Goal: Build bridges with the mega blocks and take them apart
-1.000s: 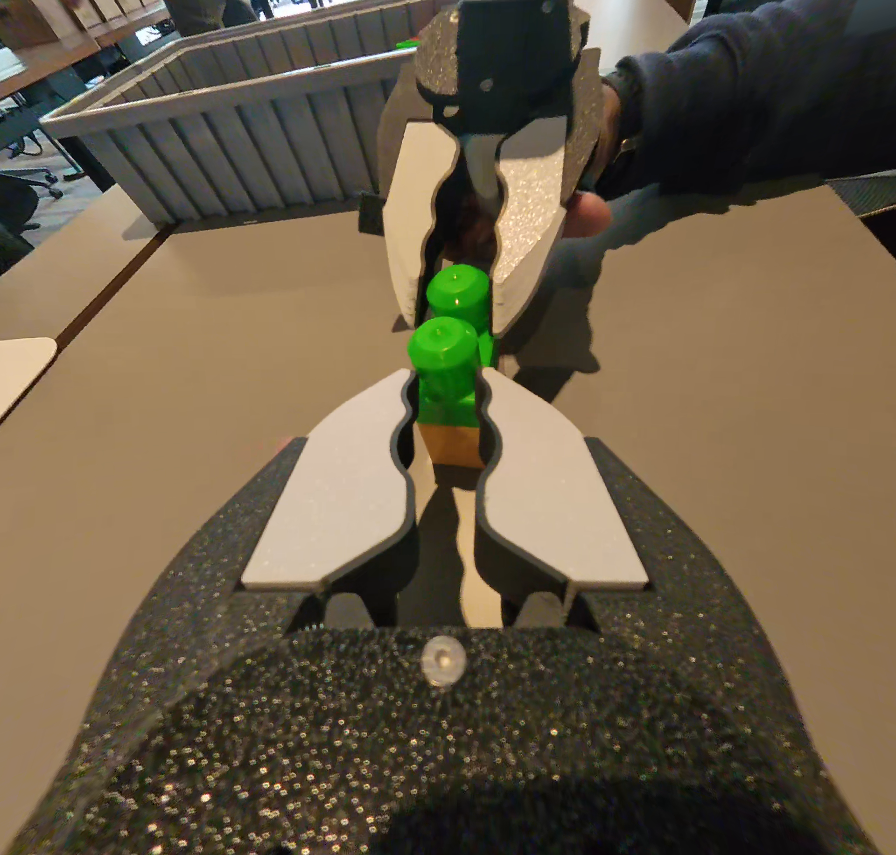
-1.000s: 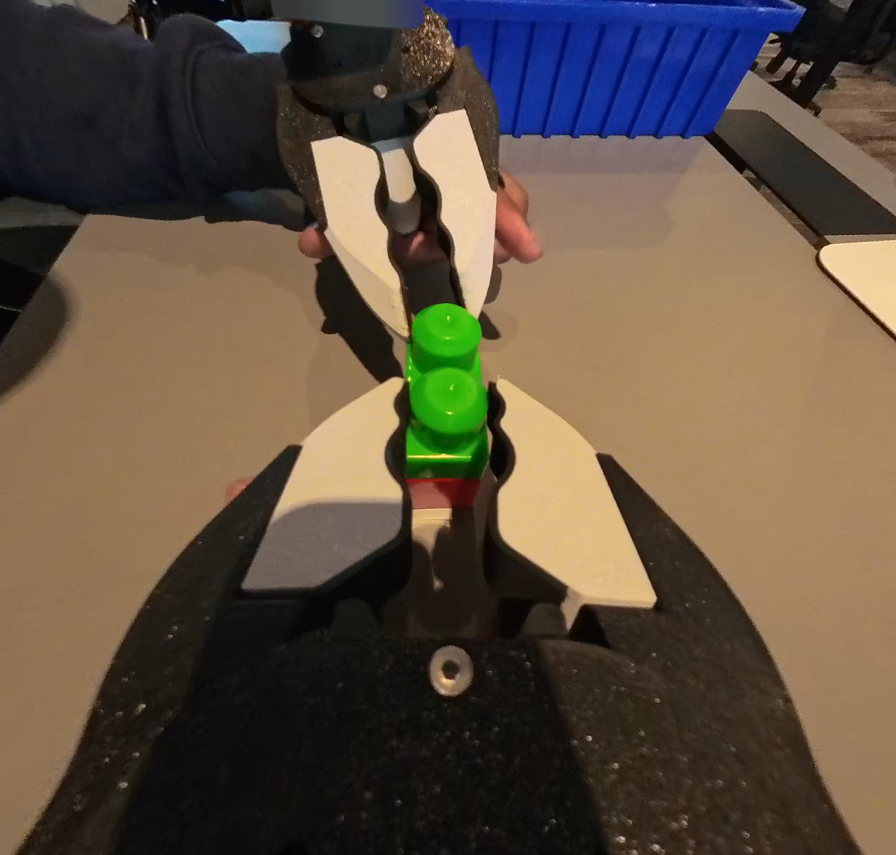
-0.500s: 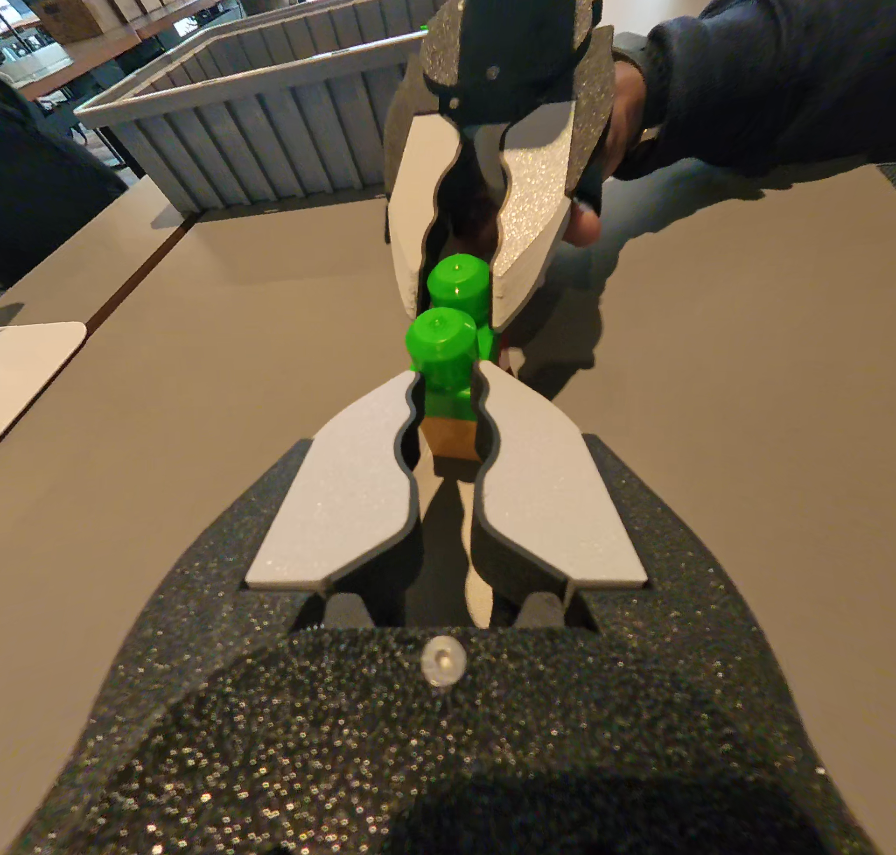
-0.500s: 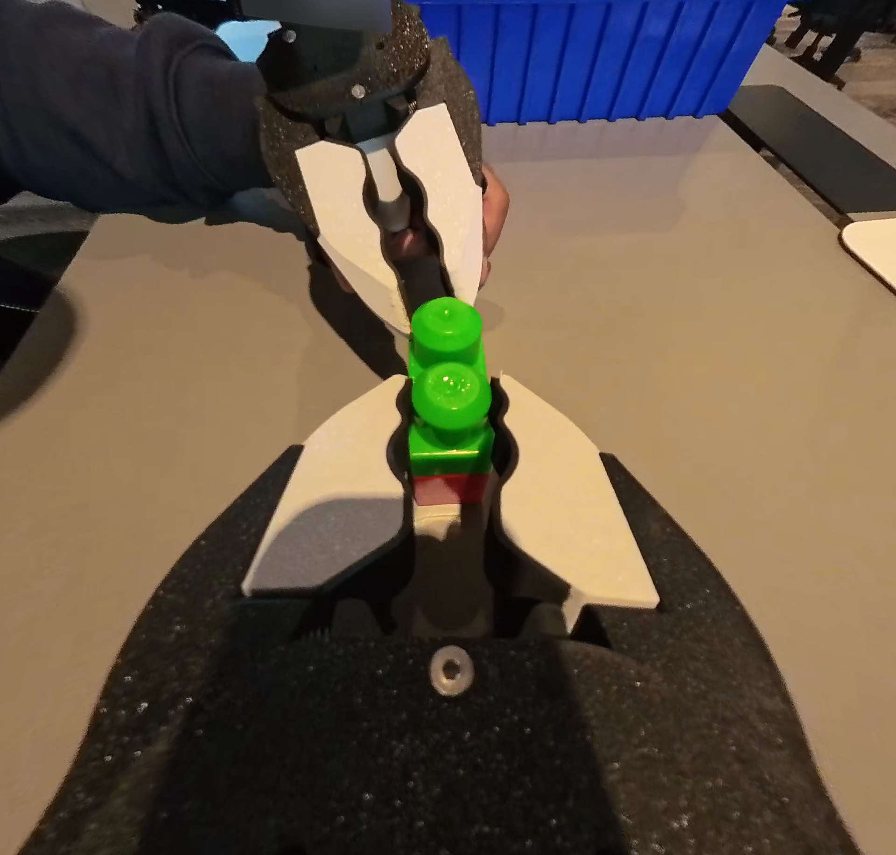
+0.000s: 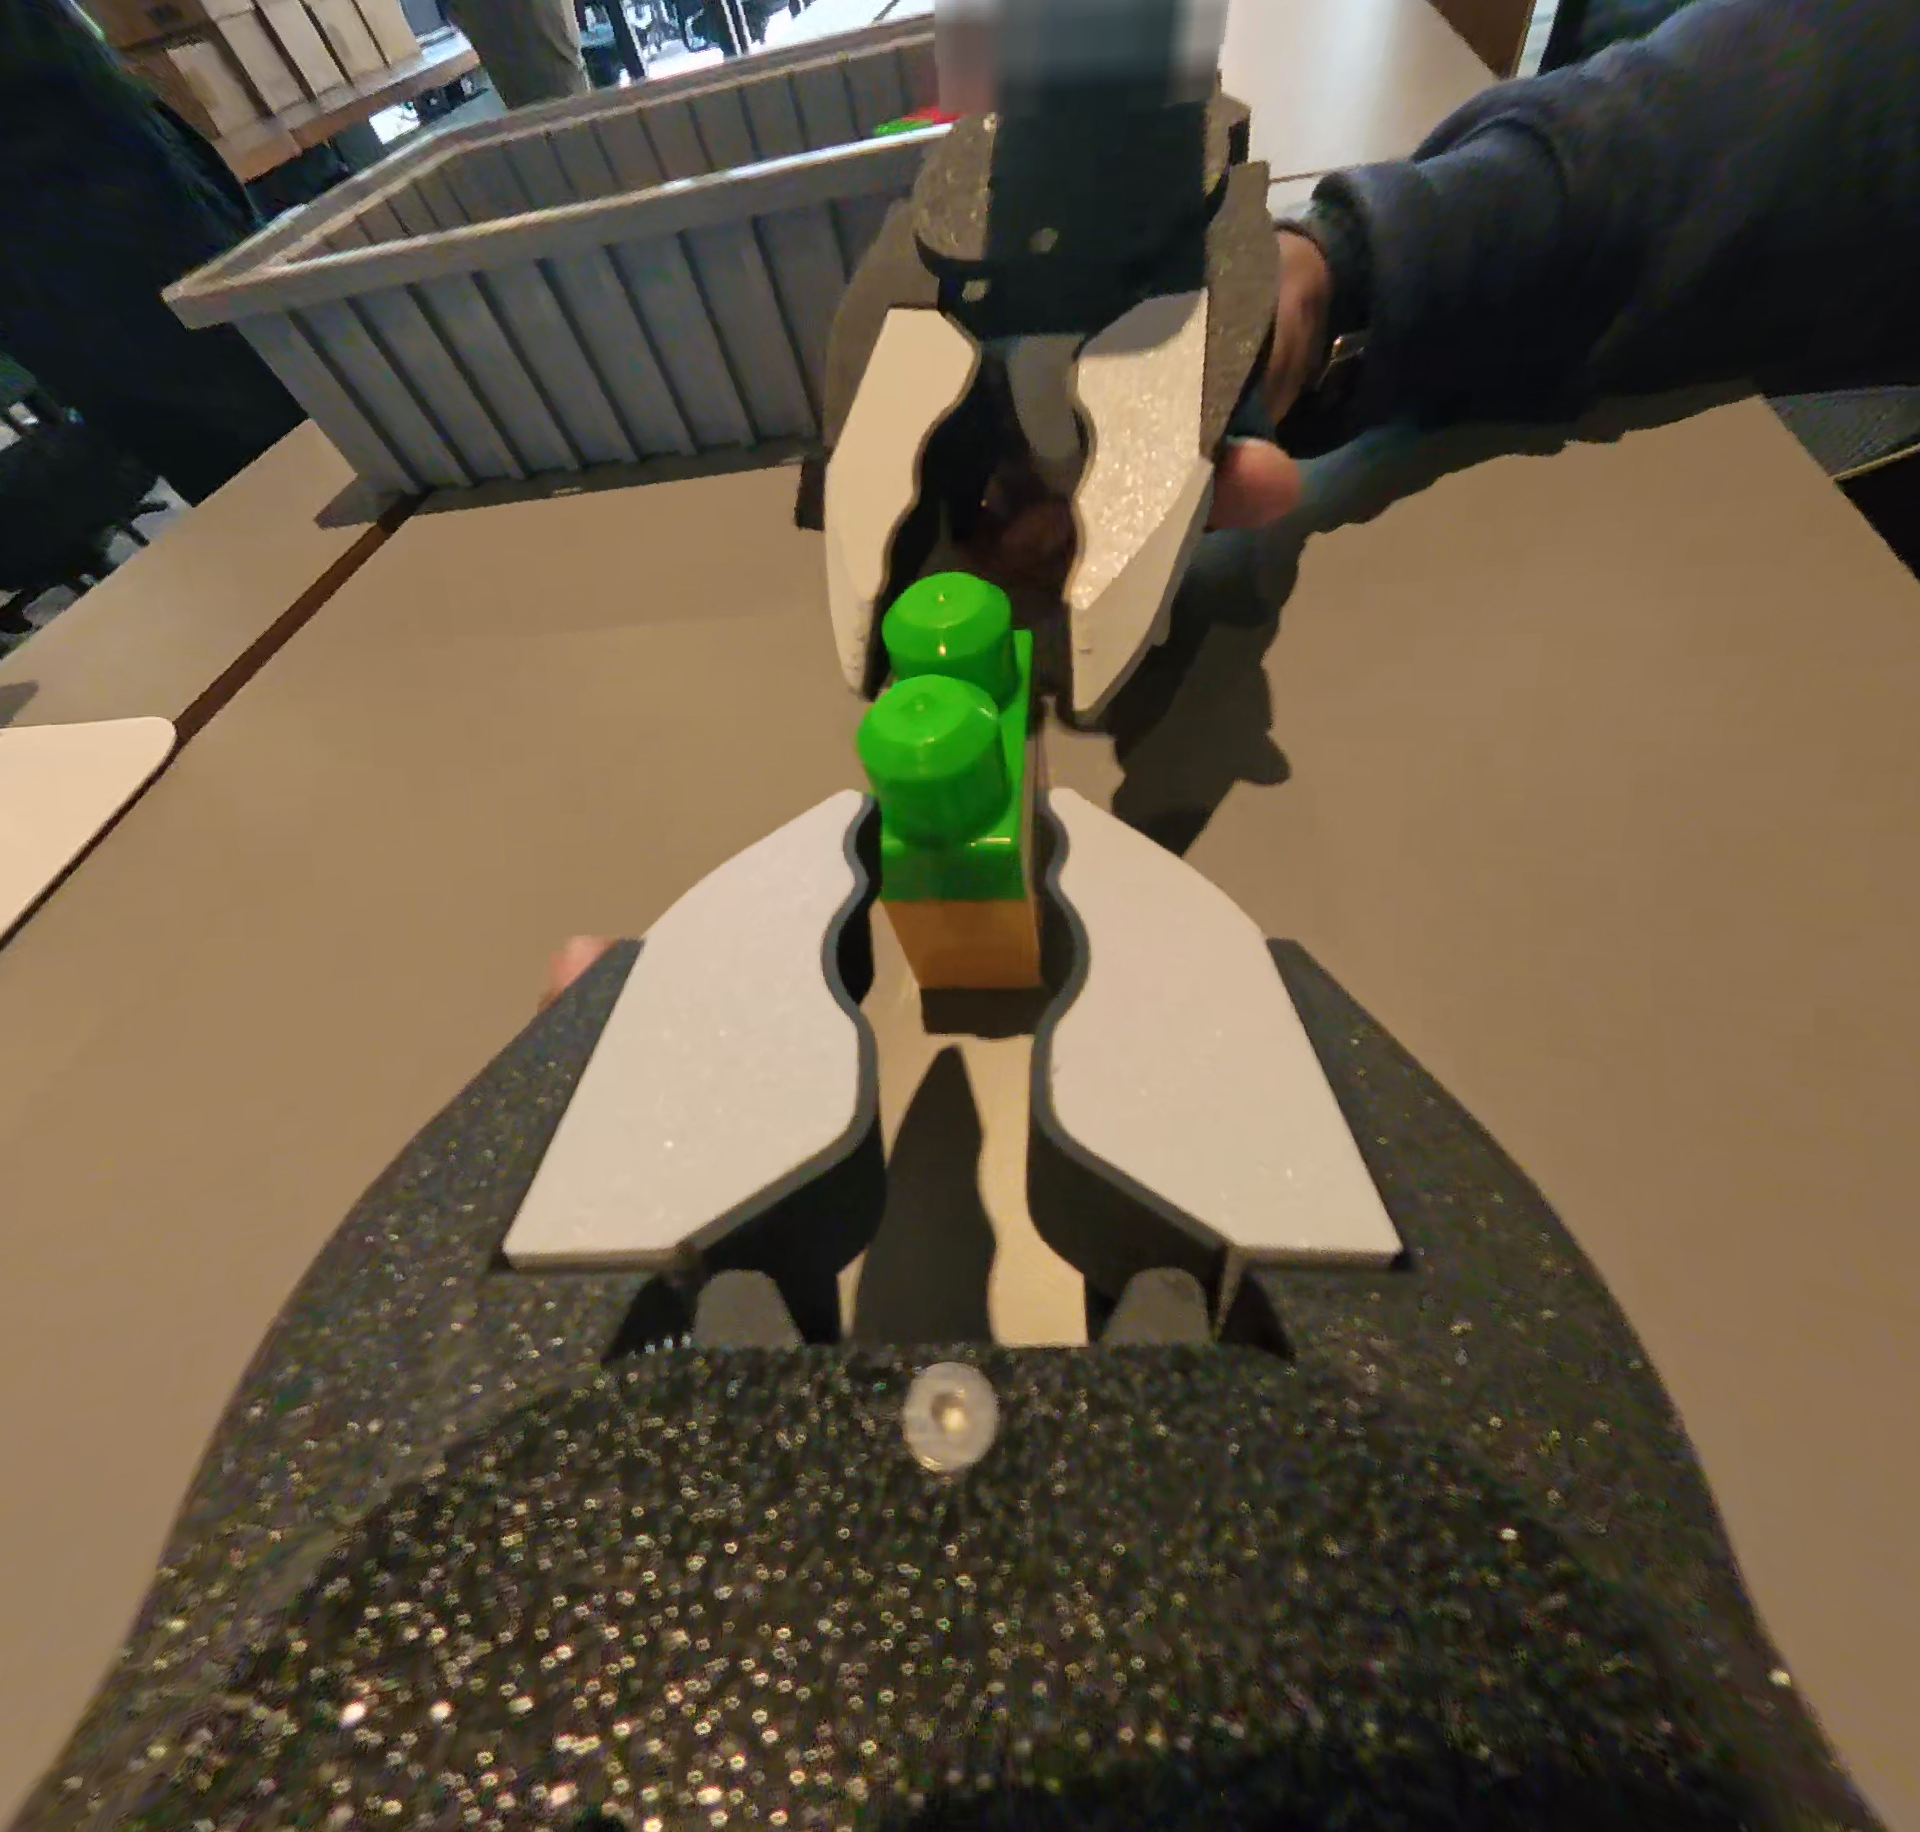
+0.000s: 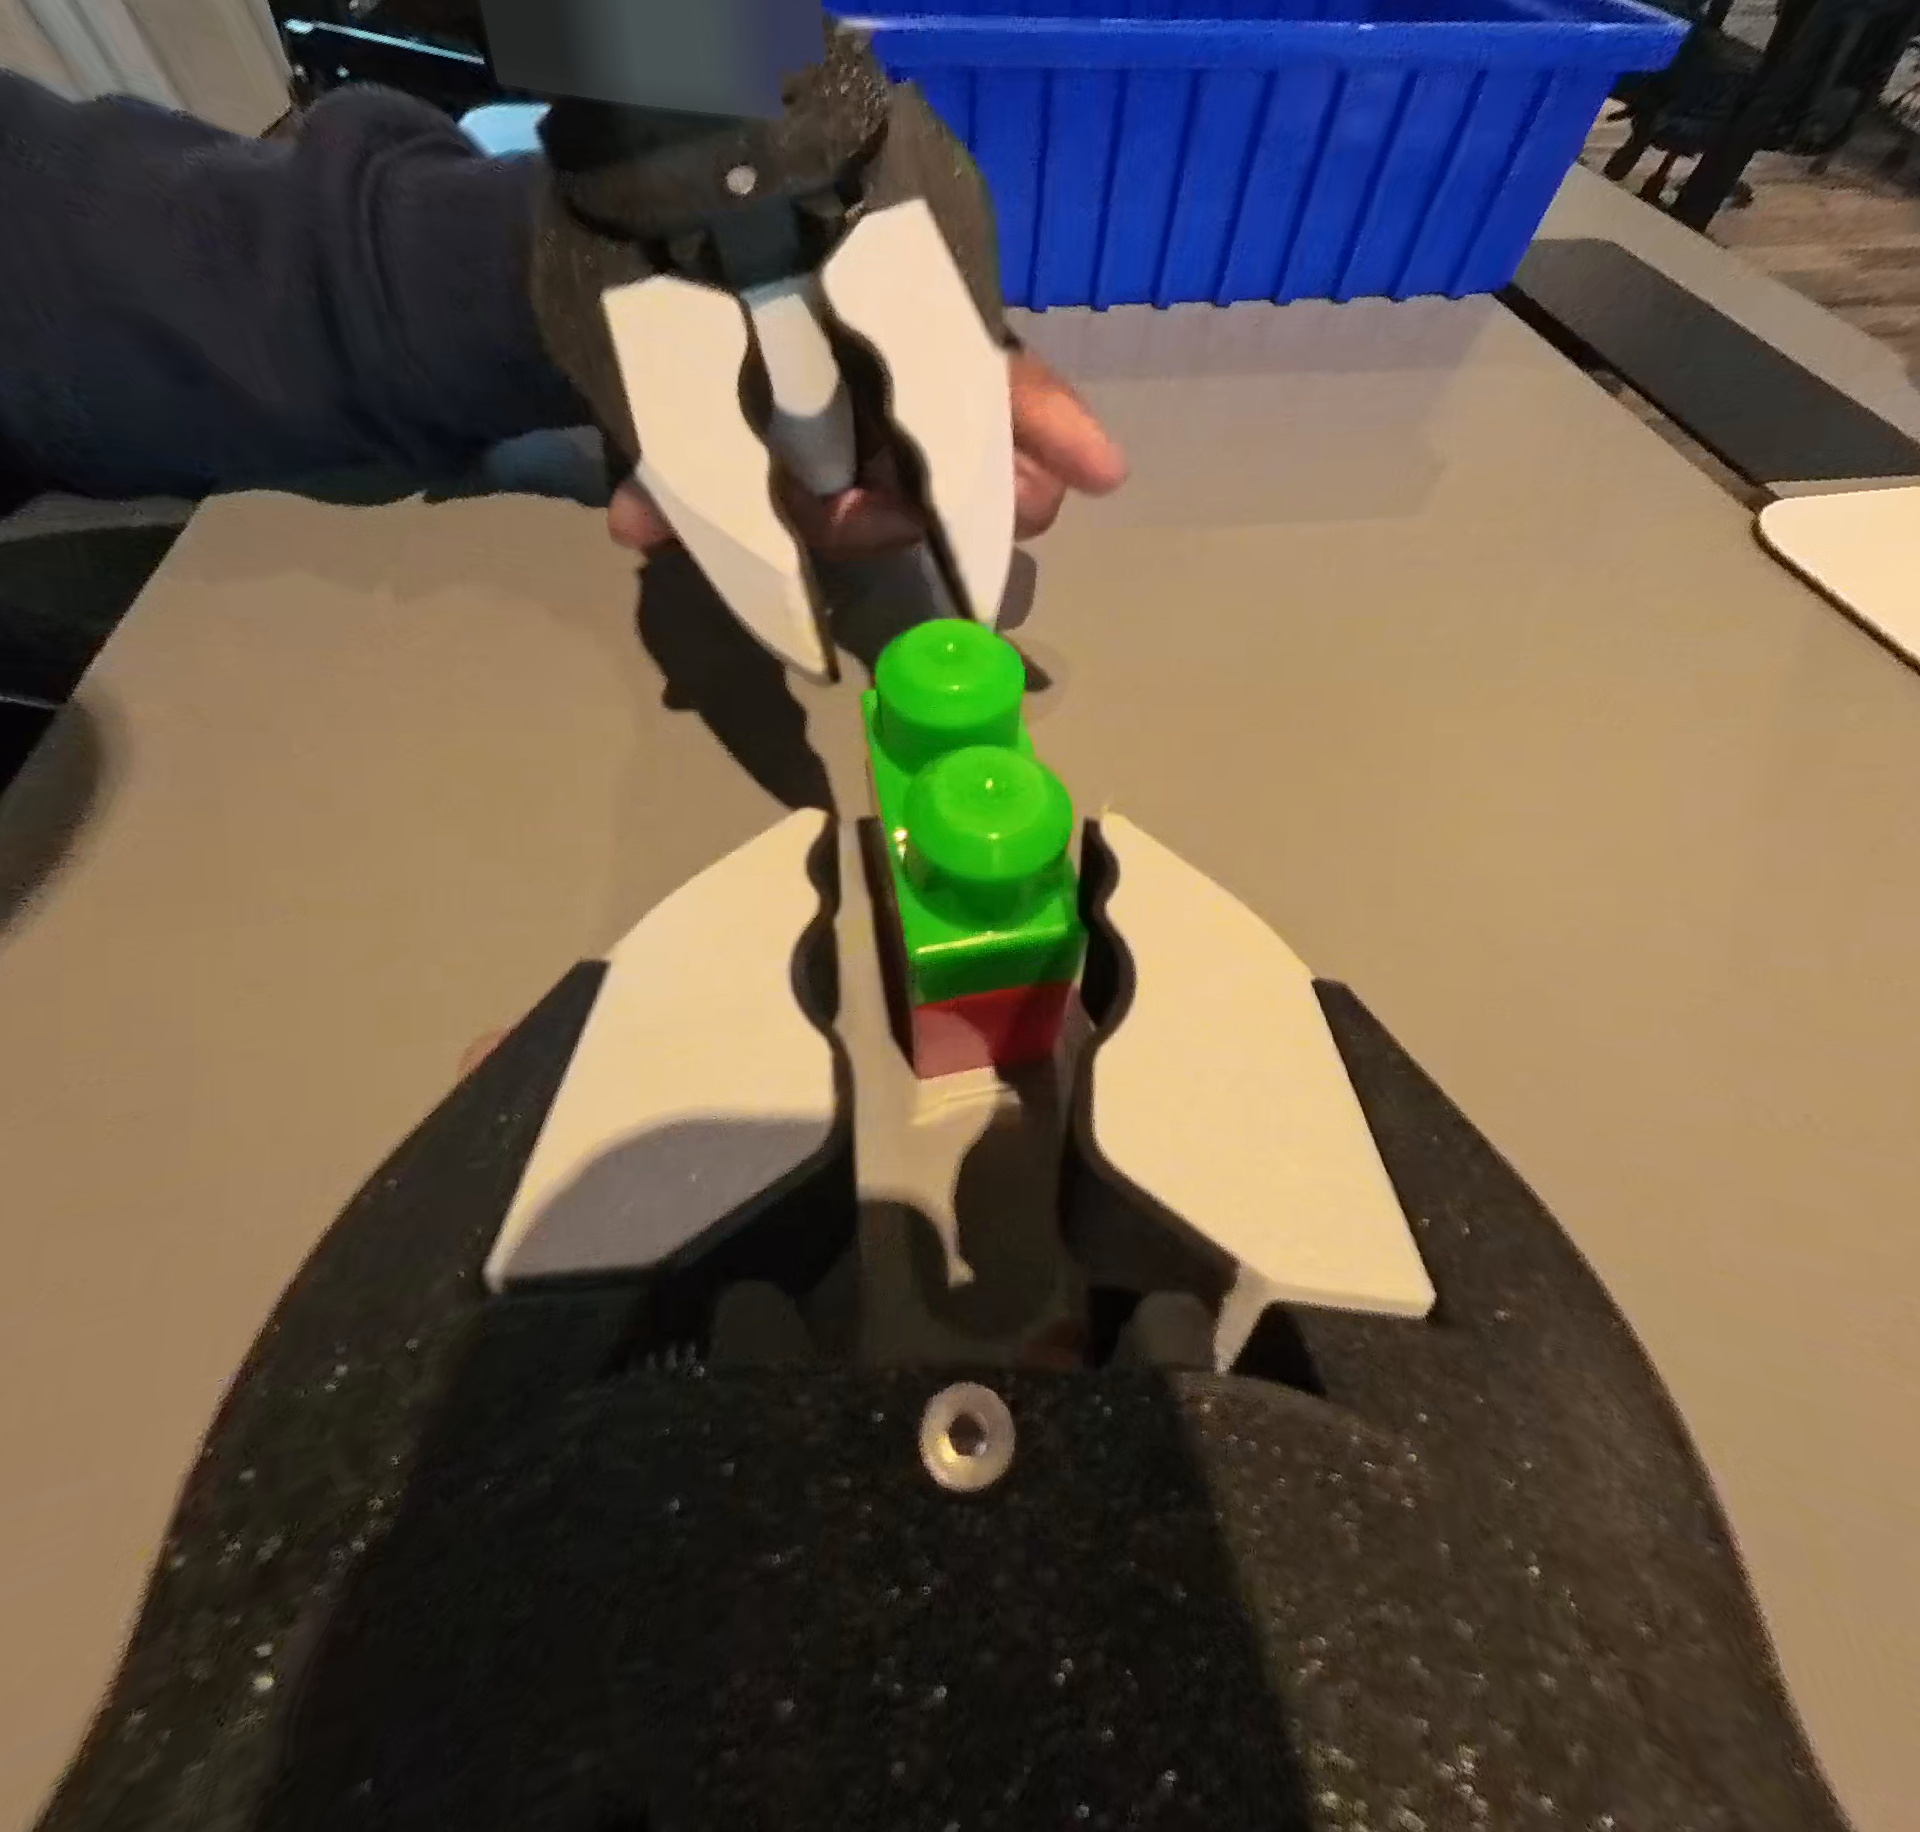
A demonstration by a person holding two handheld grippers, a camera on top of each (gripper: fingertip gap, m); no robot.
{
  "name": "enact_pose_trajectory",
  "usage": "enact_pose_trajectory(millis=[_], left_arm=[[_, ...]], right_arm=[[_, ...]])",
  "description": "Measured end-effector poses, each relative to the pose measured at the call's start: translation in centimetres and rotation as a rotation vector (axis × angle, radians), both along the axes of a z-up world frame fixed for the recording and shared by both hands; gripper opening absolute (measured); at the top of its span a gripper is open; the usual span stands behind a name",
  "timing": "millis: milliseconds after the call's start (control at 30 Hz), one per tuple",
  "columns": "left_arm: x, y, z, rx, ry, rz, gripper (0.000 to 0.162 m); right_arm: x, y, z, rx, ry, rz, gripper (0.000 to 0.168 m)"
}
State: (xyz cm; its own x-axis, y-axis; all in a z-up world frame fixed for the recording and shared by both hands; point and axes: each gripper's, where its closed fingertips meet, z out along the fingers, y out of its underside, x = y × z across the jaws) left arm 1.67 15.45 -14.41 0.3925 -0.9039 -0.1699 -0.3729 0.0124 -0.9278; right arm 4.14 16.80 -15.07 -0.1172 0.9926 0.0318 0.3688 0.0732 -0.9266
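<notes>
Bright green block (image 5: 951, 795) on an orange block (image 5: 971, 941), red block (image 6: 987, 1039), blue bin (image 6: 1226, 141), grey bin (image 5: 582, 328), tan tabletop (image 5: 416, 795), sparkly black tool (image 5: 956, 847) with white fingers (image 5: 727, 1044)

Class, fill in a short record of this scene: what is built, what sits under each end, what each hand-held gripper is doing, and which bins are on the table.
Structure: green block bridging two supports
Supports: orange block, red block
Left hand-held gripper: open around orange end
Right hand-held gripper: open around red end
Bins: grey bin, blue bin
Surface: table
</notes>
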Motion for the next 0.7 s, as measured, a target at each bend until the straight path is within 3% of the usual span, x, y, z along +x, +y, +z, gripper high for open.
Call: enact_pose_trajectory(millis=[133, 367, 700], left_arm=[[-0.1, 0.5, 0.8, -0.007, -0.031, -0.002, 0.033], [1.3, 0.9, -1.6, -0.01, 0.108, -0.036, 0.034], [1.4, 1.1, -1.7, -0.037, 0.102, 0.004, 0.035]], right_arm=[[0.7, 0.3, -0.4, 0.02, -0.035, 0.001, 0.047], [0.8, 0.0, -1.3, 0.052, -0.084, 0.032, 0.038], [0.8, 0.0, -1.4, 0.03, -0.105, 0.033, 0.035]])
